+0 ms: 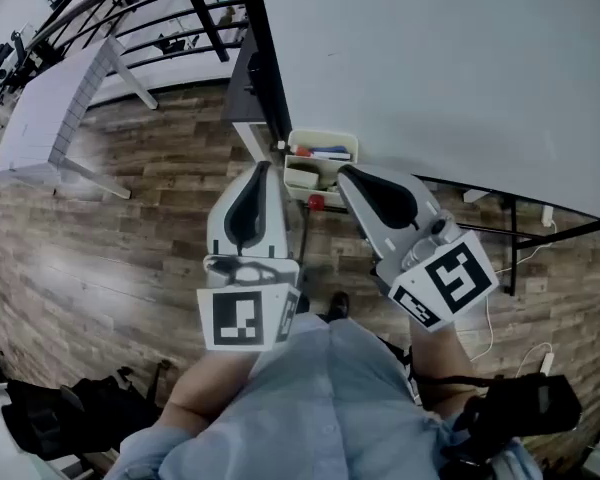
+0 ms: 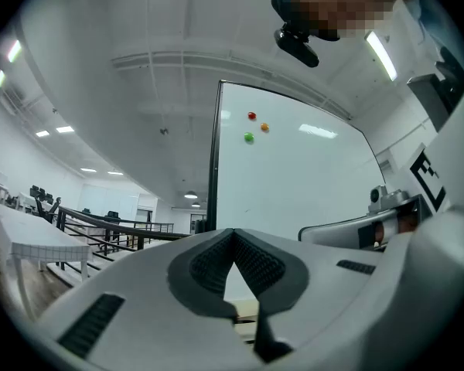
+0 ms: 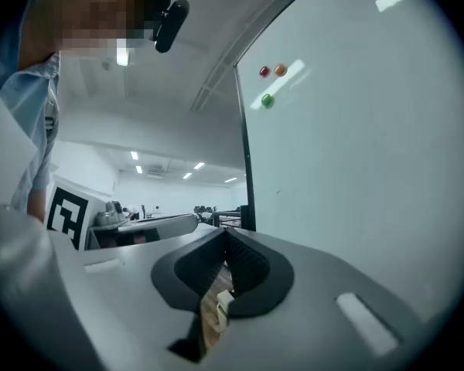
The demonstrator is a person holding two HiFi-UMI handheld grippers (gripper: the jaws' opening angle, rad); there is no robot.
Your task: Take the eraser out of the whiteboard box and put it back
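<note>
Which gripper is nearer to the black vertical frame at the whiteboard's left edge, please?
Left. The left gripper lies right beside the black frame's lower end; the right gripper is farther right, by the cream plastic box's right side.

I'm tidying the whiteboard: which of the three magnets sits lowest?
The green magnet. It sits below both the red magnet and the orange magnet.
</note>
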